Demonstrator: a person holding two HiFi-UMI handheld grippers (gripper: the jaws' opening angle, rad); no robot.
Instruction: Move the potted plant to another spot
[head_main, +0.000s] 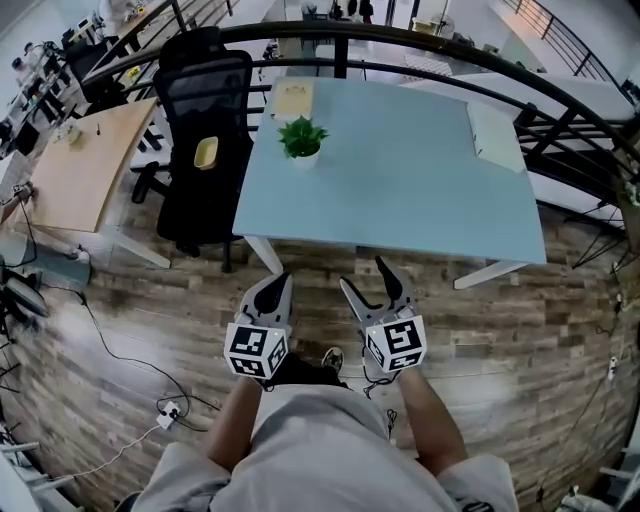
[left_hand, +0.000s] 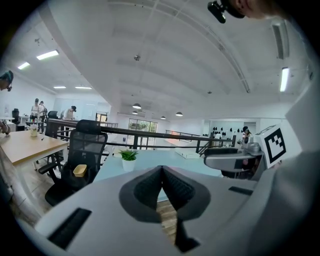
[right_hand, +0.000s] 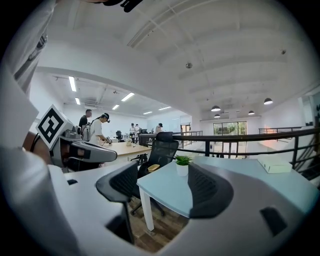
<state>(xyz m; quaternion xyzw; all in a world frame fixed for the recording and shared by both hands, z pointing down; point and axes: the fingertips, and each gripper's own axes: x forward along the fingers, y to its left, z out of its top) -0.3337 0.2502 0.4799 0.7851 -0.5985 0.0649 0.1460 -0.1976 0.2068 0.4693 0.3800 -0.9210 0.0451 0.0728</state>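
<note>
The potted plant (head_main: 302, 140), green leaves in a small white pot, stands on the light blue table (head_main: 400, 200) near its far left corner. It shows small in the left gripper view (left_hand: 129, 159) and in the right gripper view (right_hand: 182, 165). Both grippers hover over the wooden floor in front of the table's near edge, well short of the plant. My left gripper (head_main: 277, 285) (left_hand: 162, 170) is shut, its pads meeting with nothing between them. My right gripper (head_main: 372, 285) (right_hand: 165, 192) is open and holds nothing.
A black office chair (head_main: 205, 140) with a yellow bowl (head_main: 206, 152) on its seat stands at the table's left side. A wooden desk (head_main: 85, 160) lies further left. A white box (head_main: 495, 135) and a tan pad (head_main: 293, 98) lie on the table. A black railing (head_main: 420, 45) curves behind. Cables and a power strip (head_main: 168, 410) lie on the floor.
</note>
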